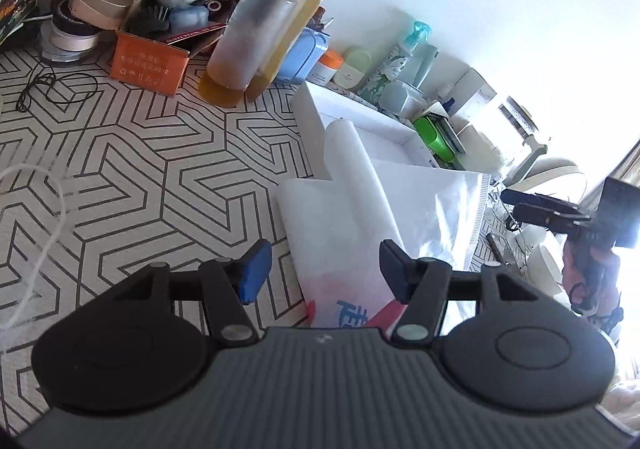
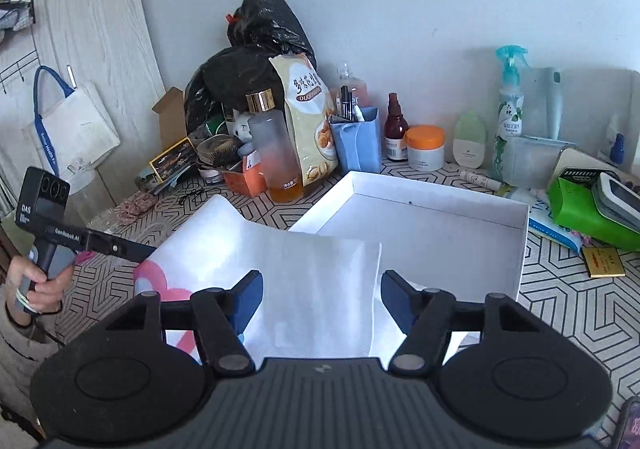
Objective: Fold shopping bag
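Because the white plastic shopping bag with red and blue print (image 1: pixel 384 209) lies flat on the patterned desk (image 1: pixel 120 153), long axis toward upper frame, both empty wide-open claws, left (image 1: pixel 325 272) and right (image 2: pixel 322 299), hover over its near end.

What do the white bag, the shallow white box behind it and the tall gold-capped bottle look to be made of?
Shopping bag: likely thin plastic or coated fabric; faint sheen, soft creases, printed pink and blue.
White box: probably matte cardboard; crisp, straight walls.
Bottle: frosted glass or plastic, hard to tell; cloudy body, amber liquid, shiny metallic-looking cap.
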